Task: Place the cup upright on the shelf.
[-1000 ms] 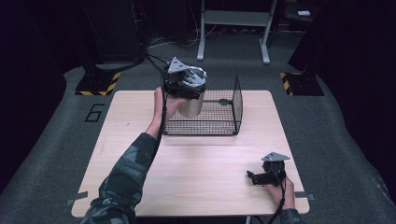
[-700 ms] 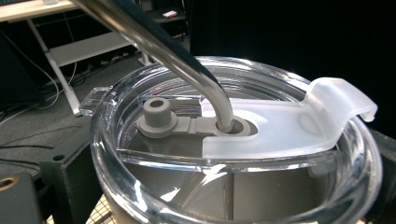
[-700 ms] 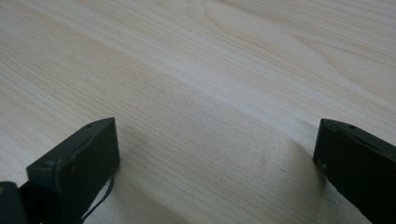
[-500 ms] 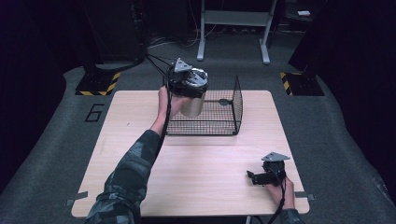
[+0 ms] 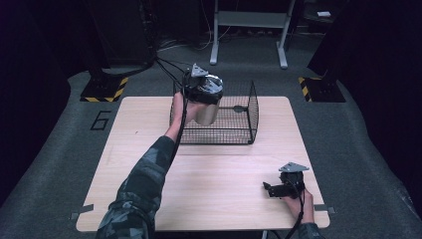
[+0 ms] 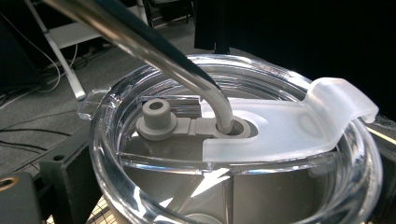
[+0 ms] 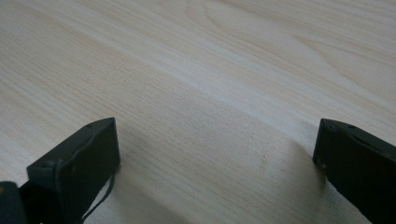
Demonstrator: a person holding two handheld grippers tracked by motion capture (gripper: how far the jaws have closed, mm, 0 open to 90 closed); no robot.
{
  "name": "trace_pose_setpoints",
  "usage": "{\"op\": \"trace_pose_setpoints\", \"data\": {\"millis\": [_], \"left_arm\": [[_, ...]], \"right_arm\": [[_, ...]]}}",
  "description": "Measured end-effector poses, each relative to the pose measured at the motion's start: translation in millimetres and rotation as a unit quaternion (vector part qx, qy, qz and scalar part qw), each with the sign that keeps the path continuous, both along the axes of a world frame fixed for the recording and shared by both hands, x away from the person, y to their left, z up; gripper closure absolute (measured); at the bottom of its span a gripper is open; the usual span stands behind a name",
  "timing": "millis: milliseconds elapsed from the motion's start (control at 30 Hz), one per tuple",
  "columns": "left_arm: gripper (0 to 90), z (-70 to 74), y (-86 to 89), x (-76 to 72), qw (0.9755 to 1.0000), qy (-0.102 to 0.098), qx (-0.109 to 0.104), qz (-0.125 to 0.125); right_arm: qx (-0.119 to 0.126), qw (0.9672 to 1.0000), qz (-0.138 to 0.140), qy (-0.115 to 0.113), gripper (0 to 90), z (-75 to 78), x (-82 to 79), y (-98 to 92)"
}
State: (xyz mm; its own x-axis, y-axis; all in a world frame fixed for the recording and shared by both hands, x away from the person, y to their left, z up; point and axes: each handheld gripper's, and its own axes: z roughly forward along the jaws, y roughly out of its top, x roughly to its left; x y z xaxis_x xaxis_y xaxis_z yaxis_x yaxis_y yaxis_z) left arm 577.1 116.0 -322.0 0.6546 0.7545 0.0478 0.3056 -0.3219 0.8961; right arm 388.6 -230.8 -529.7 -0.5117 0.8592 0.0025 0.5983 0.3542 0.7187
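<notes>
Nearest, the right gripper (image 5: 284, 188) rests on the table (image 5: 219, 169), well short of the wire basket (image 5: 234, 130), its jaws wide apart on bare wood. Farther off, the left gripper (image 5: 201, 89) holds a steel tumbler (image 5: 205, 113) at the basket's left end, jaws clamped on its rim (clear lid (image 6: 243, 140), bent metal straw (image 6: 187, 70) through it).

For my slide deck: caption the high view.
Left gripper holds a steel tumbler at the wire basket; right gripper rests open.
</notes>
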Motion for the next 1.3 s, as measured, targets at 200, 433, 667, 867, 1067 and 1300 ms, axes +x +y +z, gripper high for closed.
{"op": "trace_pose_setpoints", "data": {"millis": [200, 433, 667, 867, 1067, 1300], "left_arm": [[3.6, -11.3, -2.8, 8.5, 0.9999, 0.011, 0.005, 0.003], [3.6, -22.3, -3.3, 18.2, 0.9996, 0.026, 0.007, 0.008], [3.6, -32.4, -6.3, 24.9, 0.9991, 0.038, 0.008, 0.016], [3.7, -44.5, -9.7, 32.5, 0.9984, 0.051, 0.007, 0.025], [3.7, -51.0, -12.3, 37.5, 0.9980, 0.056, 0.011, 0.027], [3.7, -59.9, -15.8, 45.0, 0.9973, 0.065, 0.007, 0.033]], "right_arm": [[0.000, 1.0000, 0.000, 0.000, 0.2, 0.0, 0.0, 0.0], [0.000, 1.0000, 0.000, 0.000, 0.2, 0.0, 0.0, 0.0], [0.000, 1.0000, 0.000, 0.000, 0.2, 0.0, 0.0, 0.0], [-0.001, 1.0000, -0.001, -0.002, 0.2, -0.3, 0.2, 0.0], [0.000, 1.0000, 0.001, 0.000, 0.2, 0.0, 0.0, -0.1], [0.000, 1.0000, 0.000, 0.000, 0.2, 0.0, 0.0, 0.0]]}}
